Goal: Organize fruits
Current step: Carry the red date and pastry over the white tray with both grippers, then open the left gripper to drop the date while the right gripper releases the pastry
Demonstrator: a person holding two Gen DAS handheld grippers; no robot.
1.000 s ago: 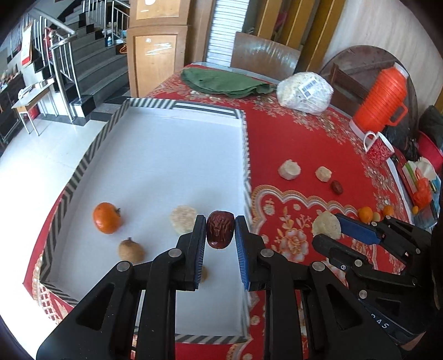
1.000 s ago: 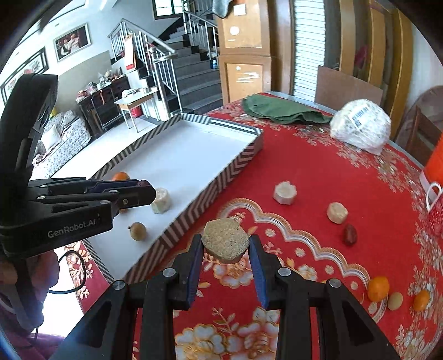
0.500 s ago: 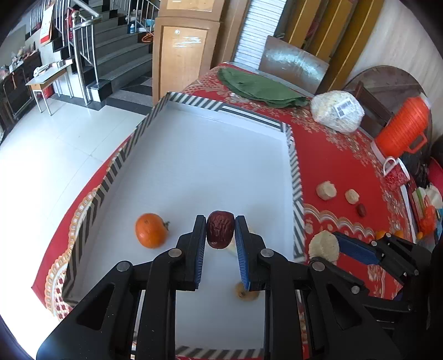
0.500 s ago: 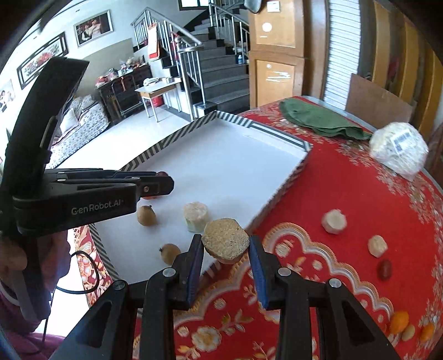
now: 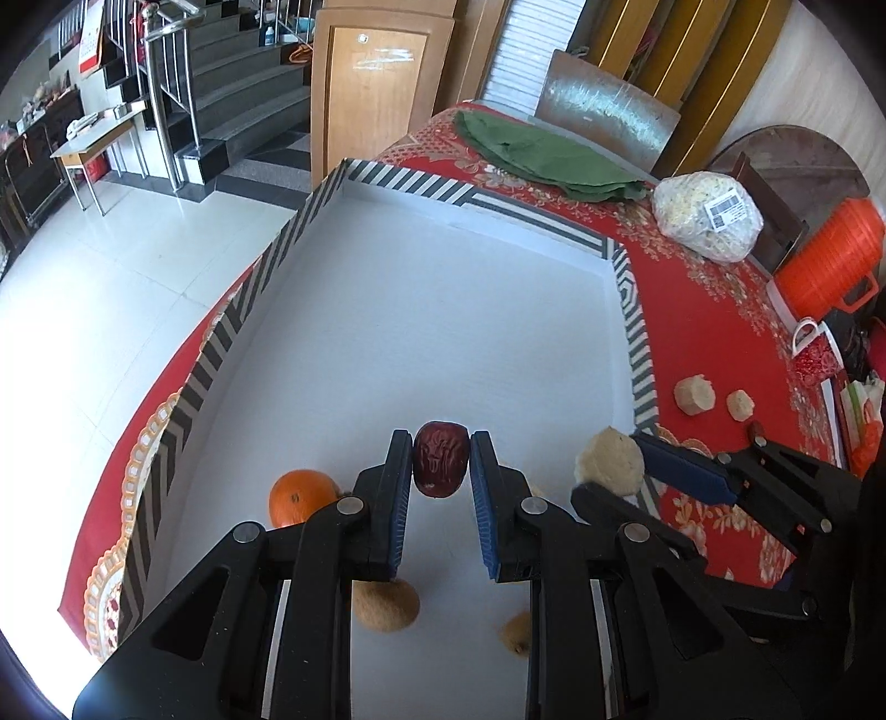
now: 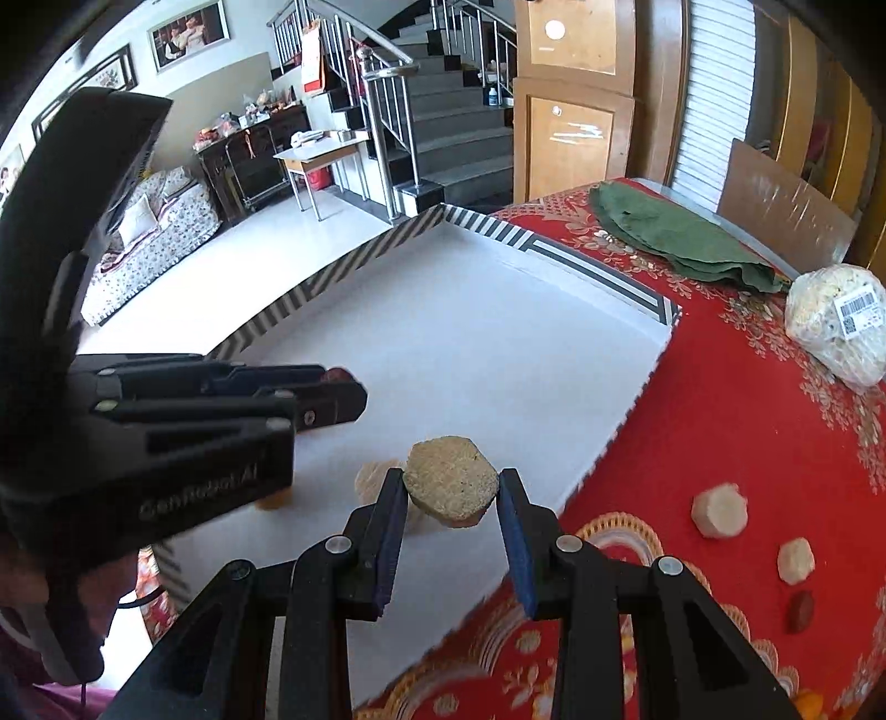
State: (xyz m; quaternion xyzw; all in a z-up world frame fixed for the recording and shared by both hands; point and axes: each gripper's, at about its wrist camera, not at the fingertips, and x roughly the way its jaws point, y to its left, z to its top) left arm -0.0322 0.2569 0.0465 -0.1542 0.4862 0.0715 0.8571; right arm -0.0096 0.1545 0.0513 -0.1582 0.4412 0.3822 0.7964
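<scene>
Dates first: left hand-held gripper (image 5: 441, 462) pinches the red date (image 5: 440, 458); right hand-held gripper (image 6: 451, 494) clamps the beige chunk (image 6: 451, 487). Lower both near tray (image 5: 443, 288) floor beneath before releasing, clear of the orange (image 5: 302, 497).

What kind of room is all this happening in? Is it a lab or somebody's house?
Most likely somebody's home, not a lab. A staircase with a metal railing rises behind the table, a flowered sofa stands under framed pictures, and the table wears a red patterned cloth.

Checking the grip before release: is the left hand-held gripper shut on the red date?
Shut on it: the left hand-held gripper pinches the red date between both pads.
</scene>
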